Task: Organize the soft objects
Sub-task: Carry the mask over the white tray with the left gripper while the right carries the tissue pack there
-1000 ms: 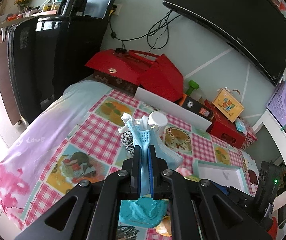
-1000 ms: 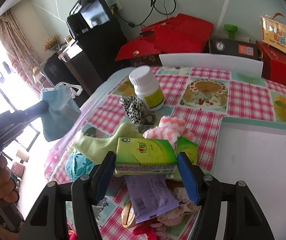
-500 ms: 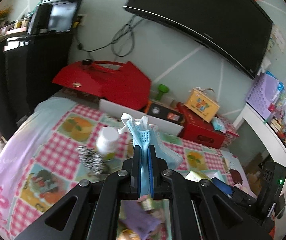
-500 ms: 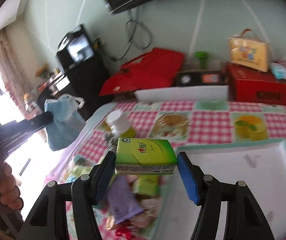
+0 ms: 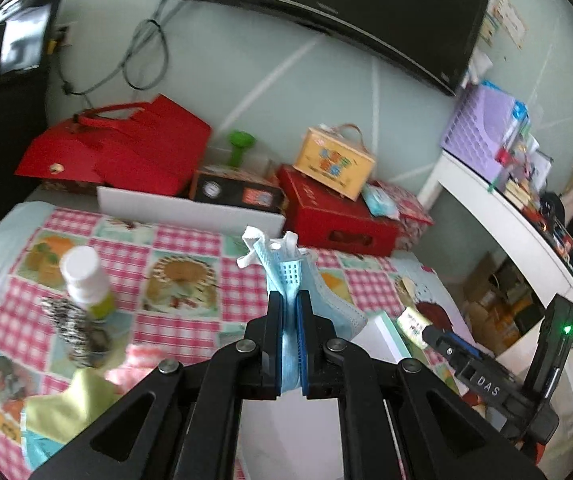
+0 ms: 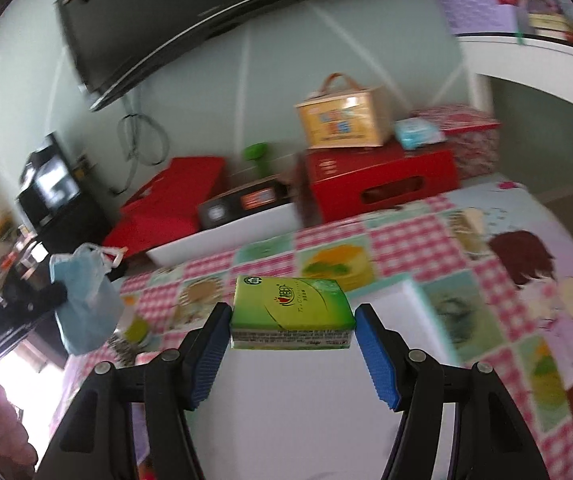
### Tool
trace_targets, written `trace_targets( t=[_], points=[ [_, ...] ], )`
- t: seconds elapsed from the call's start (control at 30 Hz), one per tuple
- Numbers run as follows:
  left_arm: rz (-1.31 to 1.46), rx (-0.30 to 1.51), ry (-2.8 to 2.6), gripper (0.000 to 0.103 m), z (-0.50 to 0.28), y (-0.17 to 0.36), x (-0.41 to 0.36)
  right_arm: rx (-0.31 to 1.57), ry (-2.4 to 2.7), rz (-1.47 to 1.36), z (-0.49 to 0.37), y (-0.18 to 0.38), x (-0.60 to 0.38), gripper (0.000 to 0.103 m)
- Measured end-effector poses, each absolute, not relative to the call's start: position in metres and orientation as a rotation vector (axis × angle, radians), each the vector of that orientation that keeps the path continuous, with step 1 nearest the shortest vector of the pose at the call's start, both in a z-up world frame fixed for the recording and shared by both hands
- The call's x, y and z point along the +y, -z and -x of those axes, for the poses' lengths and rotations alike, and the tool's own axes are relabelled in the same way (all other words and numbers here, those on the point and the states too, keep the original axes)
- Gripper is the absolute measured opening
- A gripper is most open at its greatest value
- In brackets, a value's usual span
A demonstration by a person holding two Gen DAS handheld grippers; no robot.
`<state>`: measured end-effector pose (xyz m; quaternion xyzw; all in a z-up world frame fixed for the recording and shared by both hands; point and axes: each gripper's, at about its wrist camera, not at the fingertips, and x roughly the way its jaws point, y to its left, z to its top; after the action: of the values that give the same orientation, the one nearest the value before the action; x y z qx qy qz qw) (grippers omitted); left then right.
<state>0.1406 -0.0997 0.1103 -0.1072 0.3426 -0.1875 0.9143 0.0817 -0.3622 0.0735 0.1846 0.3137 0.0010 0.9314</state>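
Observation:
My left gripper (image 5: 290, 299) is shut on a light blue face mask (image 5: 286, 274), whose white ear loops stick up above the fingertips. The mask hangs in the air over the checked tablecloth. In the right wrist view the same mask (image 6: 84, 308) dangles at the left. My right gripper (image 6: 292, 320) is shut on a green tissue pack (image 6: 290, 308), held above a white tray (image 6: 318, 404). The tray's corner (image 5: 384, 338) shows beside the left fingers, and the right gripper (image 5: 426, 330) reaches in there. A leopard scrunchie (image 5: 72, 326), a green cloth (image 5: 66, 404) and a pink sock (image 5: 132, 362) lie at the left.
A white-capped bottle (image 5: 84, 276) stands by the scrunchie. Along the table's back edge sit a long white box (image 5: 190, 210), red boxes (image 5: 338, 220) and a yellow carry box (image 5: 332, 162). A white desk (image 5: 498, 208) stands to the right.
Both grippers have swung right, away from the pile of soft things and over the white tray, each still carrying its item. The pile has slid to the left of both views.

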Motion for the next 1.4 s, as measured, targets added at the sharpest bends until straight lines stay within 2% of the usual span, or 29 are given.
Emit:
trace_targets(
  t=[0.53, 0.8, 1.4],
  points=[
    [0.187, 0.859, 0.437, 0.006, -0.163, -0.049, -0.17, 0.711, 0.128, -0.443, -0.09, -0.035, -0.408, 0.066],
    [0.206, 0.905, 0.448, 0.006, -0.172, -0.02, -0.177, 0.784, 0.121, -0.434, -0.112, -0.008, -0.402, 0.066],
    [0.282, 0.979, 0.382, 0.006, -0.192, 0.019, -0.156, 0.834, 0.156, -0.333, -0.133, 0.012, -0.386, 0.066]
  ],
)
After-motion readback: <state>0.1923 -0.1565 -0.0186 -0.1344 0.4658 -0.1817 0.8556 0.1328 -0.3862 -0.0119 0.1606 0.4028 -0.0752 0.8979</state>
